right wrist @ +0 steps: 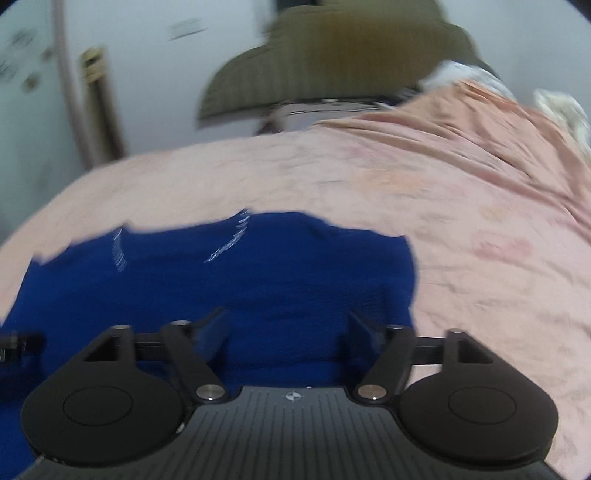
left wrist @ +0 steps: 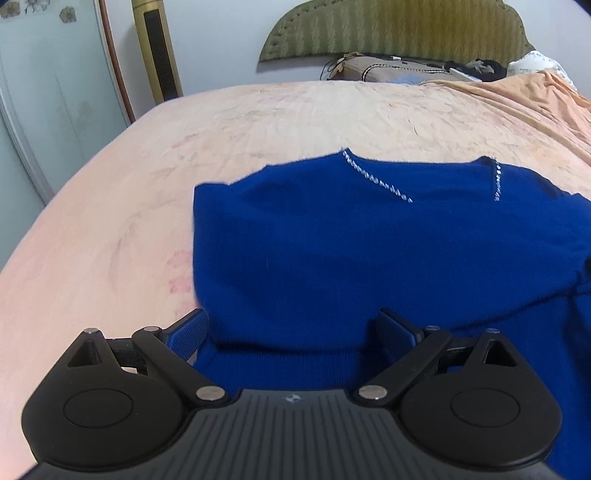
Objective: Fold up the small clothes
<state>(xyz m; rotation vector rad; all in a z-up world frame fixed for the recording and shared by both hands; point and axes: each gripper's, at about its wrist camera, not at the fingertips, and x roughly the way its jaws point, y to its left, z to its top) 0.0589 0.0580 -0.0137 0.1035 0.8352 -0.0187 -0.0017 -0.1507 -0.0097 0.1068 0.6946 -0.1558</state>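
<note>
folding under way on a pink bedsheet (left wrist: 110, 206) | left gripper (left wrist: 295, 332) spread wide, blue sweater (left wrist: 369, 251) hem bunched between its fingers at 6 o'clock, unclamped | right gripper (right wrist: 288, 332) likewise wide, over the hem, view blurred | next, likely: pinch both corners, carry toward 12 o'clock neckline

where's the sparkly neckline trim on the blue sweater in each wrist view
Left wrist: the rhinestone trim runs along the blue sweater collar, upper centre to right, sharp.
Right wrist: the same trim shows left of centre as blurred white streaks, beyond the right gripper.
Shared landmark: the green headboard at top, behind the pink bedspread.
</note>
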